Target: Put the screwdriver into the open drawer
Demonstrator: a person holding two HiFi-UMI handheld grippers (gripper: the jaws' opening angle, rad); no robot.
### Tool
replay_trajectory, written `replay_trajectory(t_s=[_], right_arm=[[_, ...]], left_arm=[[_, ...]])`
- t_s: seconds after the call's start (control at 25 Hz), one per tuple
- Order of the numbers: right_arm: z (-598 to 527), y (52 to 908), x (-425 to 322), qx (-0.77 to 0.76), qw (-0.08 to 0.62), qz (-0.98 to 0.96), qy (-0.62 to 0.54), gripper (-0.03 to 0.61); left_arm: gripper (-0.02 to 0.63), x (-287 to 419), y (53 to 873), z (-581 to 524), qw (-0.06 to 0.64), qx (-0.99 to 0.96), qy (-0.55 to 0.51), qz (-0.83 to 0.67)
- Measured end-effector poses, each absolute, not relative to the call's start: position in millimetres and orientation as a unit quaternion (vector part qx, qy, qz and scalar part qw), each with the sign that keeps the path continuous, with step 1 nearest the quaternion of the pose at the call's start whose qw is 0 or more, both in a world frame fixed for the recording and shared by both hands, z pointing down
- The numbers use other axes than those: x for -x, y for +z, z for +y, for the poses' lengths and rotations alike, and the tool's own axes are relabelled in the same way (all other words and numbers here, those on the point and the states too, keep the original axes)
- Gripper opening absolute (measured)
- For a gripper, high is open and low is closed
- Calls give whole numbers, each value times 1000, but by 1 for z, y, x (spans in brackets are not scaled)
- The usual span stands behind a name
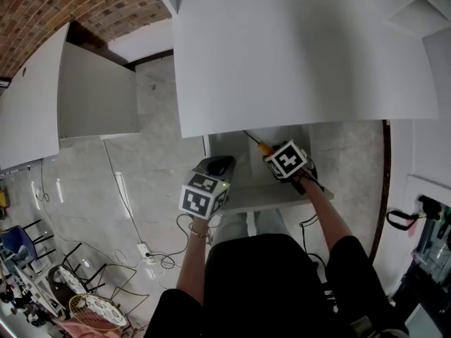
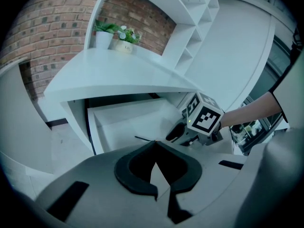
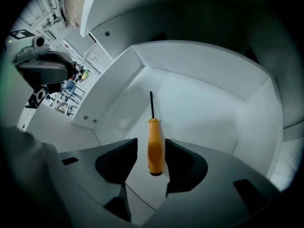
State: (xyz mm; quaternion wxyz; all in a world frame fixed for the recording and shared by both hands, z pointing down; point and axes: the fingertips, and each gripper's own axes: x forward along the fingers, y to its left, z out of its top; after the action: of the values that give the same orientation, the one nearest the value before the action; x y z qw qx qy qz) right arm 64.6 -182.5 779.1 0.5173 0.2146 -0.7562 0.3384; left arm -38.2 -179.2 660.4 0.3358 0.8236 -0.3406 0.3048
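The screwdriver (image 3: 156,145) has an orange handle and a thin dark shaft that points into the white open drawer (image 3: 204,108). Its handle hangs between the jaws of my right gripper (image 3: 151,152), which stand open with a small gap on each side of it. In the head view the right gripper (image 1: 273,158) reaches down into the drawer (image 1: 232,153), and the screwdriver (image 1: 263,147) shows just ahead of it. My left gripper (image 1: 223,163) hovers at the drawer's left front corner. Its fingertips meet, so the left gripper (image 2: 155,144) is shut on nothing.
A white desk top (image 1: 303,48) overhangs the back of the drawer. Two potted plants (image 2: 114,32) stand on the desk by a brick wall. Cables and a power strip (image 1: 144,251) lie on the floor at the left. White shelving (image 2: 194,13) rises behind the desk.
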Motion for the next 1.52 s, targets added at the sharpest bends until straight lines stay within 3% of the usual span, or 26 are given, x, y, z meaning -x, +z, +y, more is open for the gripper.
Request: replay_trajectory(t_s=[0.12,0.28,0.44,1.52], right_arm=[[-185,761,-62,-206,503,-765,345,162],[-182,738,-59,-186,500,-773,344,50],[-180,715,-53,-187,483,-786,336,25],[-196,476,-50,-308,158,-898,271,15]], left_arm=[[9,43,648,-179,328,-825,298,-350],[9,46,631,-173,326,-827,284,-359],[9,52,614,-168,320,-827,270,-376],[9,83,452,-165,200,-850,127,-470]])
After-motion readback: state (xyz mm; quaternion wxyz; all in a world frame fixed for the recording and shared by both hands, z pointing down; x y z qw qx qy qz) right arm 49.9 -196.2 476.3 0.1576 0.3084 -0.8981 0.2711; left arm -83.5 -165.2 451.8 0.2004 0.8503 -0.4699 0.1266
